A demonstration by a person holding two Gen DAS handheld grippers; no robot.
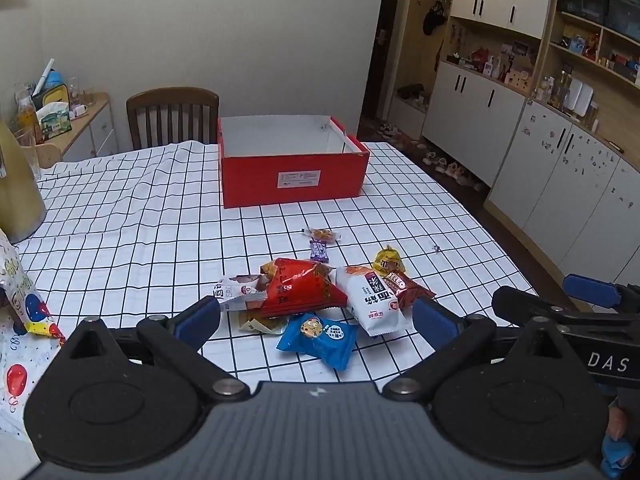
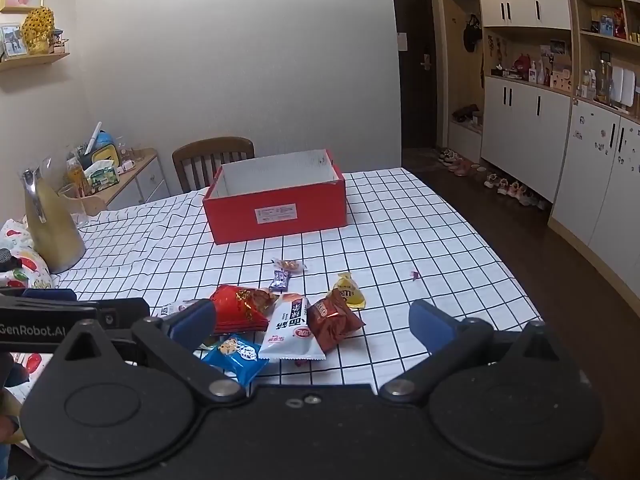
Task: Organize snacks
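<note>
Both tongs wide open, nothing held: left gripper [image 1: 316,316] and right gripper [image 2: 312,322] hover at the near table edge over the snack pile. Pile sits on the checked tablecloth [image 1: 140,216], near centre; red box [image 1: 294,174] stands open further back, looks empty. Red bag [image 1: 298,286], white packet [image 1: 370,300], blue cookie pack [image 1: 320,334], brown pack [image 2: 334,318]: likely light, crinkly, slippery film, crushable. Pinch at crimped end seals, not the puffed middle

Left claw [image 1: 316,320], right claw [image 2: 312,322]: black linkages, blue pads, silver pivot screws, white lettering.
</note>
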